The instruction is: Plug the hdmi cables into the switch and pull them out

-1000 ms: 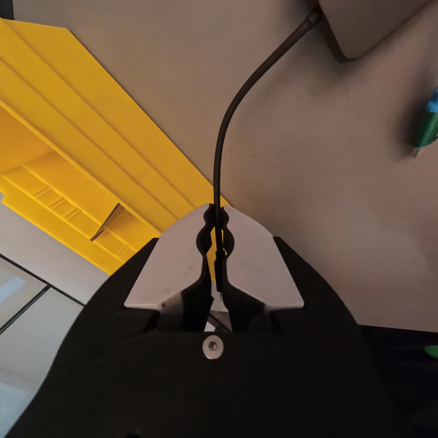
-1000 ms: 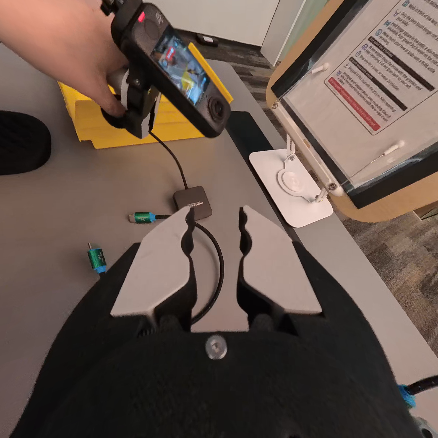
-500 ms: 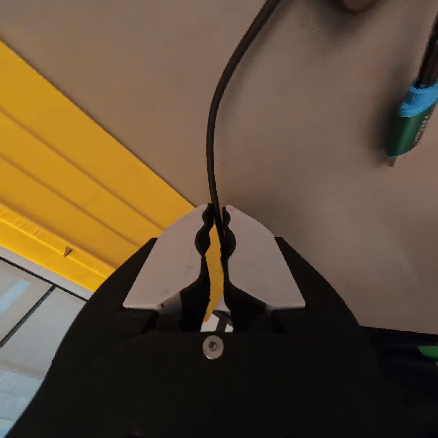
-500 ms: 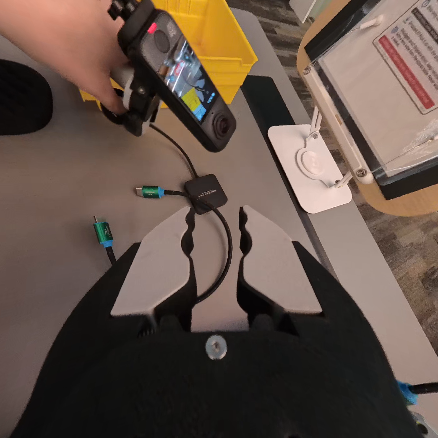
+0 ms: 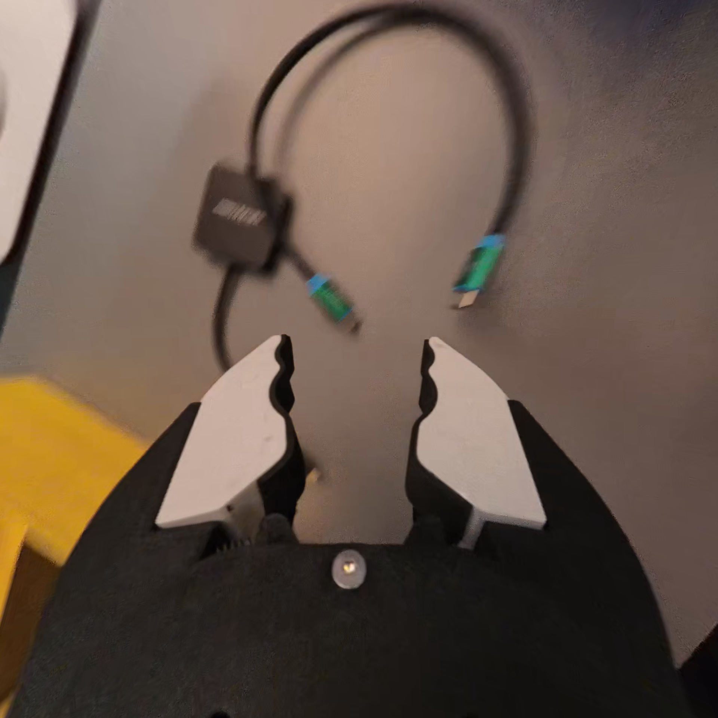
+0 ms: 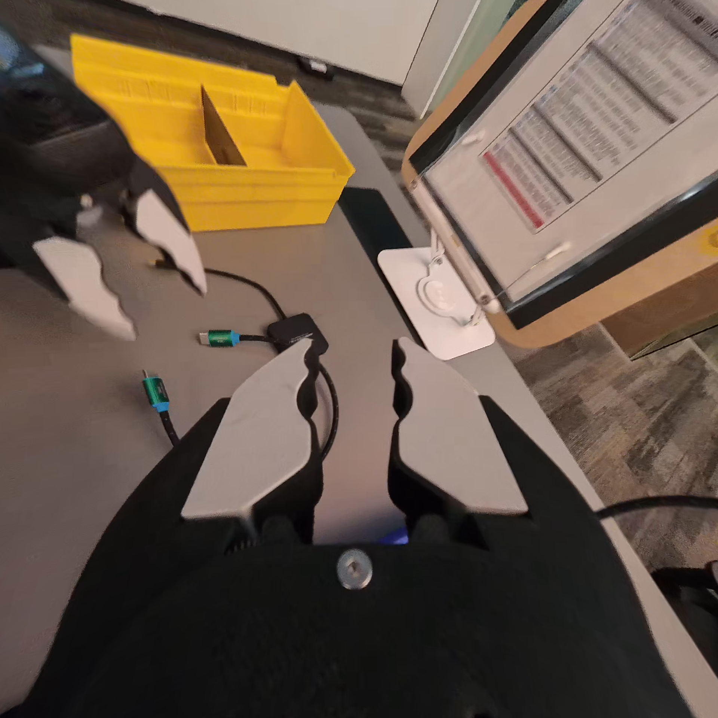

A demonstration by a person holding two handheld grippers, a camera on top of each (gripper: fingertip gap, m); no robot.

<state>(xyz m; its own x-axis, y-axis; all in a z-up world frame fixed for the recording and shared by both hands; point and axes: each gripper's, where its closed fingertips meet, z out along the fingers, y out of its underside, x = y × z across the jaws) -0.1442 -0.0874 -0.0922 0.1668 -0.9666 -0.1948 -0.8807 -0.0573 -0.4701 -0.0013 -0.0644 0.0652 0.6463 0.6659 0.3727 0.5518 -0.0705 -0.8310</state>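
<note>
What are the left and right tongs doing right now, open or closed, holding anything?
Left tongs: open, holding nothing, above the grey table.
Right tongs: open, holding nothing, over the black cable.

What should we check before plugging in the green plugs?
1. Left gripper empty and open: ok.
2. Right gripper empty and open: ok.
3. Both green plugs lie loose on the grey table, one near the switch, one farther off: ok.
4. Black switch lies flat within reach: ok.
5. Which switch ports are free: cannot tell, too blurred.
6. Yellow bin stands apart from the cables: ok.
</note>
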